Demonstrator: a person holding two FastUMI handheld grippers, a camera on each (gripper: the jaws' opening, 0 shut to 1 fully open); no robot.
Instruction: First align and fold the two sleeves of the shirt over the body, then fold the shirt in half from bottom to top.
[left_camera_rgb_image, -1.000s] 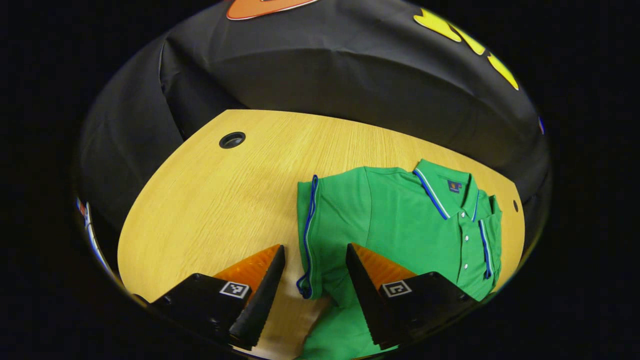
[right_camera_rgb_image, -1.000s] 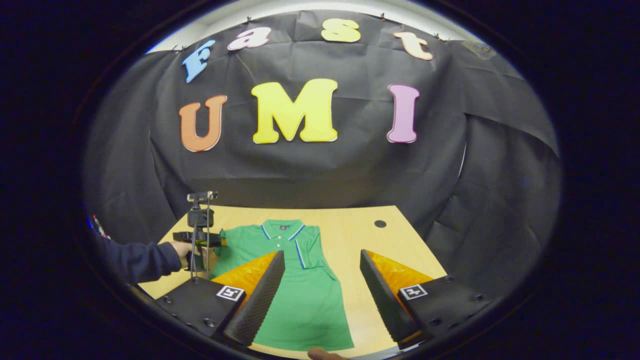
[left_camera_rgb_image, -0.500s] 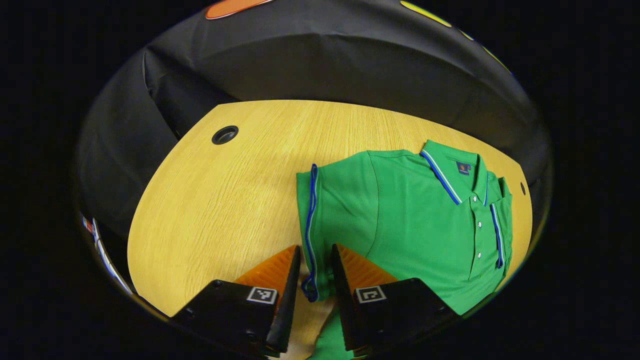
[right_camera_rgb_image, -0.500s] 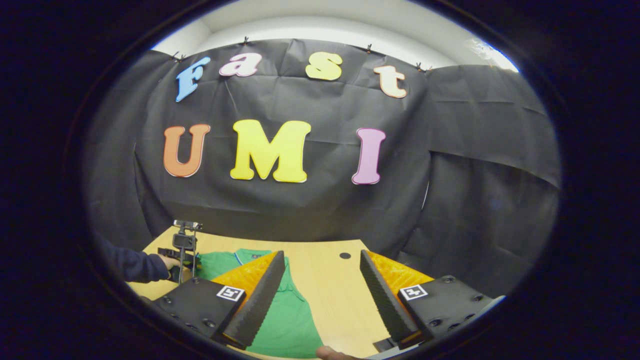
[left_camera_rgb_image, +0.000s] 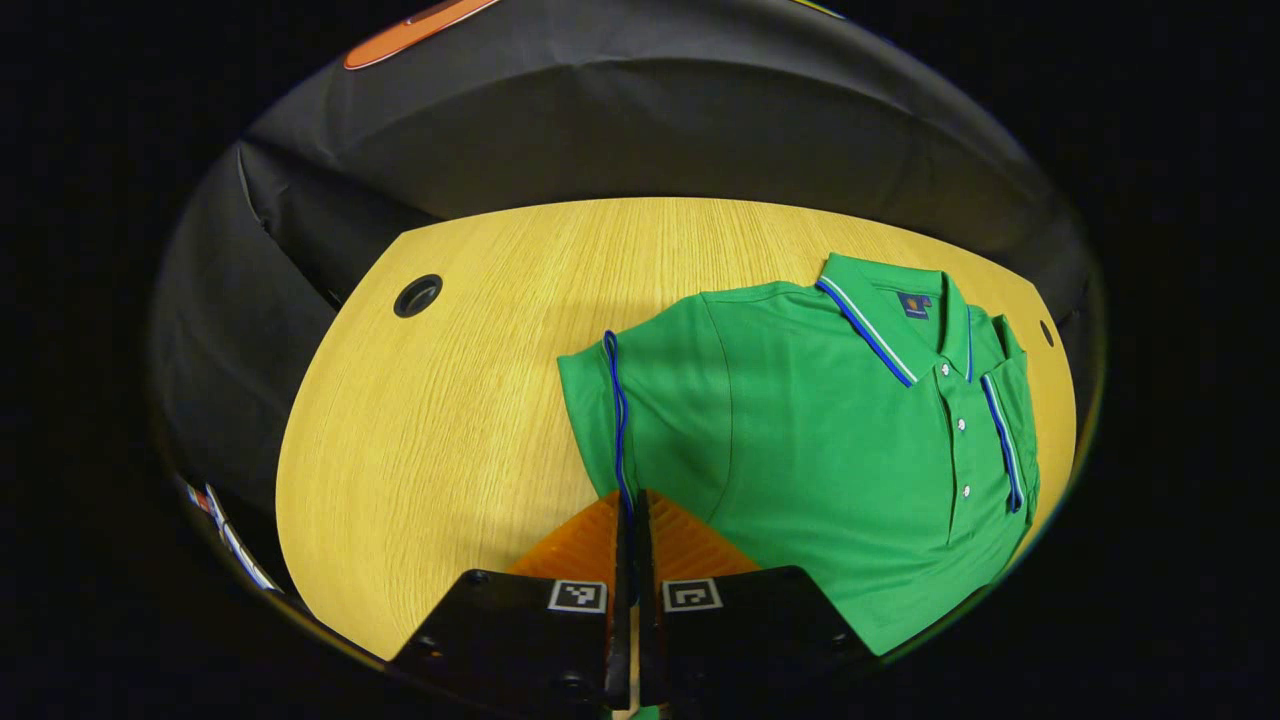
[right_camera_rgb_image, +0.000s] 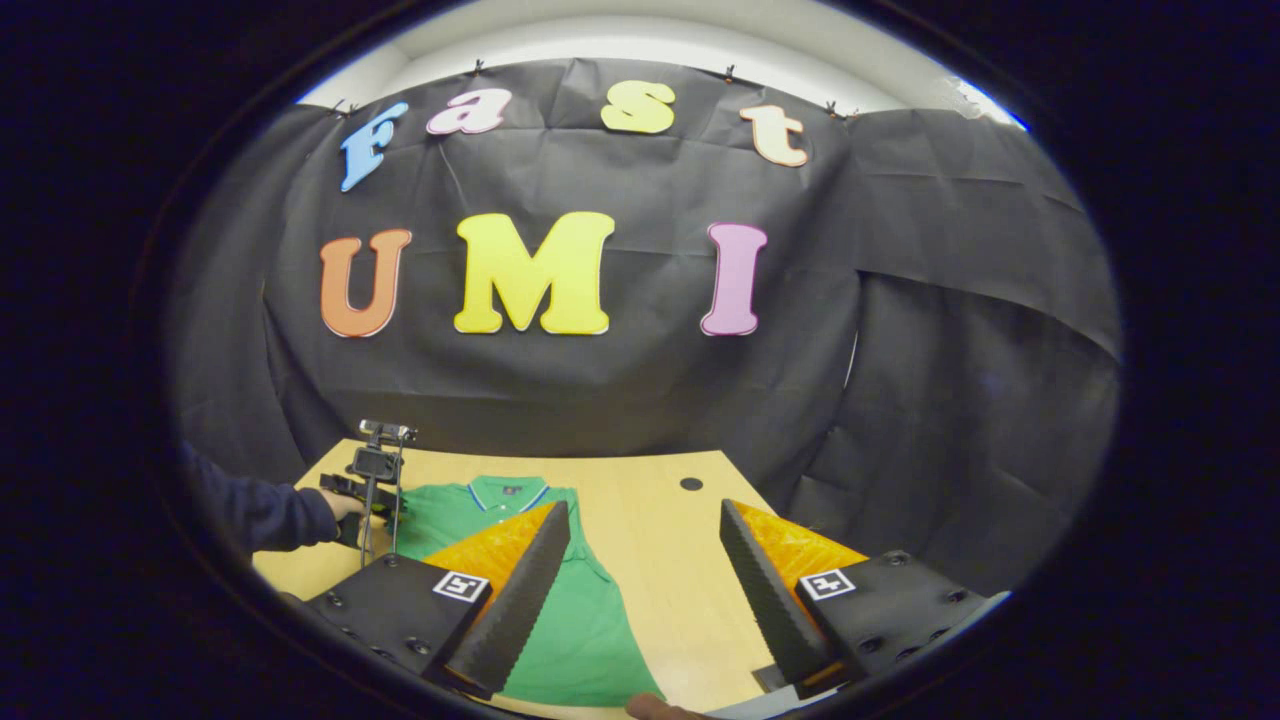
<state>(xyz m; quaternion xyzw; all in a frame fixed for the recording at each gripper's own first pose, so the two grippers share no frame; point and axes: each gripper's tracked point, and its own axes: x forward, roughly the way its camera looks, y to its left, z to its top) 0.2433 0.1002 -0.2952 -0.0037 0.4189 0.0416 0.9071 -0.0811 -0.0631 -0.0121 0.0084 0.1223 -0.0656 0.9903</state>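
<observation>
In the left gripper view the left gripper has its two fingers pressed together on the blue-trimmed edge of the sleeve of the green shirt, so it holds the cloth between them. The shirt lies on the wooden table with the collar away from the camera, and the other sleeve is already folded over the body near the buttons. A round hole is in the table, well apart from the shirt. In the right gripper view the right gripper is wide apart and holds nothing; it is above the table, near the lower part of the shirt. Farther off, a hand with a dark sleeve holds the left gripper at the shirt's edge
</observation>
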